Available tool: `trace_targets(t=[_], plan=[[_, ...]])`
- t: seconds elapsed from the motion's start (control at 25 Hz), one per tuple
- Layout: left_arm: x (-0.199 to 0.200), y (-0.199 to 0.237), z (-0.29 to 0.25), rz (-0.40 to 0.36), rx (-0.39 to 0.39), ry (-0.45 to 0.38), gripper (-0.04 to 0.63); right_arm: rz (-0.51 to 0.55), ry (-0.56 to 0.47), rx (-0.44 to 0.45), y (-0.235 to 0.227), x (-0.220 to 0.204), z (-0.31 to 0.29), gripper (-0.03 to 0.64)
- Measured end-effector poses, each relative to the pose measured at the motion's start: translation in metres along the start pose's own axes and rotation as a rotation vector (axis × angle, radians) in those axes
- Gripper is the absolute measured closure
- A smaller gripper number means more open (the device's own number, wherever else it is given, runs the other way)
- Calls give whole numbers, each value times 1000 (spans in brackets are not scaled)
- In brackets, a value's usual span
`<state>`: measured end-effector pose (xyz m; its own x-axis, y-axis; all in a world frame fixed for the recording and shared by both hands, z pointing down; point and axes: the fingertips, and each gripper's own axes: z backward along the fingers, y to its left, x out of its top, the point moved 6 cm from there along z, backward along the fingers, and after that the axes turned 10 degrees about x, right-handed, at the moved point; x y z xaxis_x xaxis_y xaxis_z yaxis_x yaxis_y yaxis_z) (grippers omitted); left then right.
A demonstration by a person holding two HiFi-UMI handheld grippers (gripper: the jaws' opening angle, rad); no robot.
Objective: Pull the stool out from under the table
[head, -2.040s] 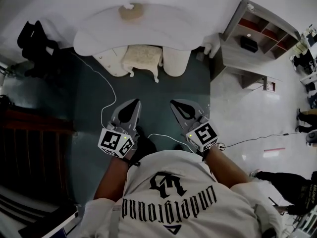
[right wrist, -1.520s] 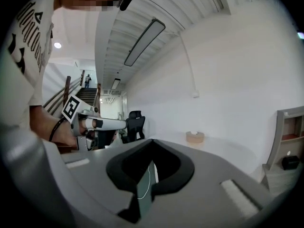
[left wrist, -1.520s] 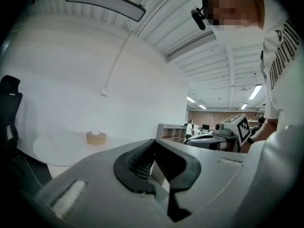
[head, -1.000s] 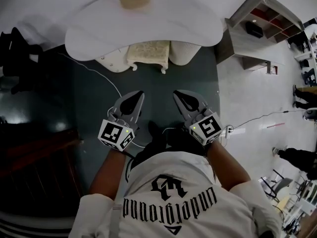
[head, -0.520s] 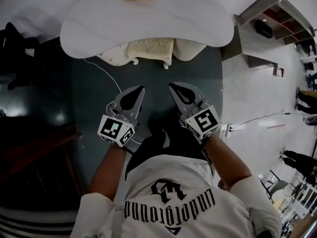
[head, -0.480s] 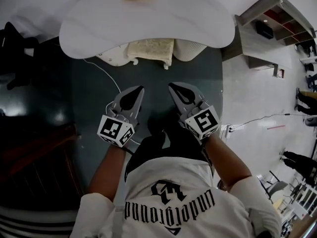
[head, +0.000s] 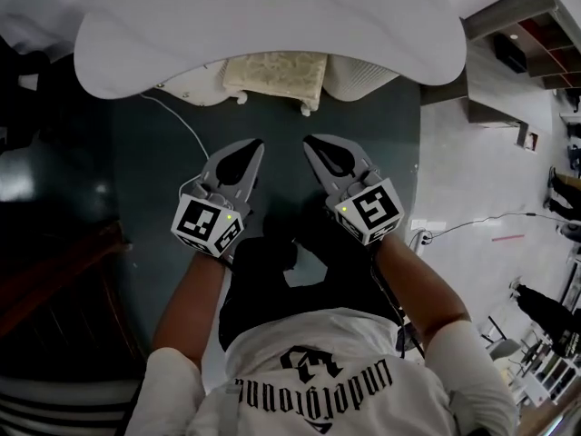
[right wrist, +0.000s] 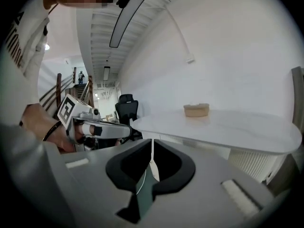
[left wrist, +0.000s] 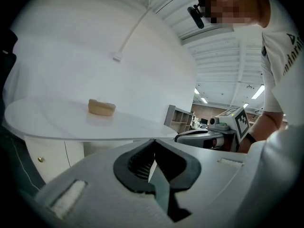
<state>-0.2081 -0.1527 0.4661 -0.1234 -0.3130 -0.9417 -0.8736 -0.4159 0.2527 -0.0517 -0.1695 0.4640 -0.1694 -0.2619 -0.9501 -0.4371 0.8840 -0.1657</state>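
Left hand-held gripper (head: 253, 148): jaws together, nothing between them, held above dark floor (head: 154, 198). Right hand-held gripper (head: 311, 143): jaws together, empty, near the left one. Stool (head: 275, 69): cream cushioned seat, tucked partly under white tabletop (head: 272, 16), ahead of both, untouched. Beige object (left wrist: 101, 107): on tabletop

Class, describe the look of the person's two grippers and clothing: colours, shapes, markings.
The left gripper and right gripper are grey tapering shells, each with a black-rimmed teardrop opening and a white marker cube bearing black square patterns at the rear. The person wears a white short-sleeved shirt with black lettering.
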Motion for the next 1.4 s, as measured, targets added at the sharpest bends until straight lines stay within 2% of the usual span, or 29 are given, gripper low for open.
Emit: trace_targets(t=[0.28,0.44,0.72,0.96,1.12,1.4], plan=[[-108,47,-58,-25,-7,11,568,-8,-7,36,-49,-108,-51,579],[-167,77,-96,-68,4,10,545,13,-33,45,-85,-166,-80,565],[-263,134,-146,-45,-18,4,494,-8,-56,35,-128,-269,-134,534],[-317,180,-168,31,-68,21,423,-106,-75,22,-152,-329,-167,499],[-345,198,-179,79,-104,46,368,-216,-100,11,-165,-359,-181,462],[-374,224,-211,246,-152,58,245,-395,-178,16,-183,-390,-199,363]])
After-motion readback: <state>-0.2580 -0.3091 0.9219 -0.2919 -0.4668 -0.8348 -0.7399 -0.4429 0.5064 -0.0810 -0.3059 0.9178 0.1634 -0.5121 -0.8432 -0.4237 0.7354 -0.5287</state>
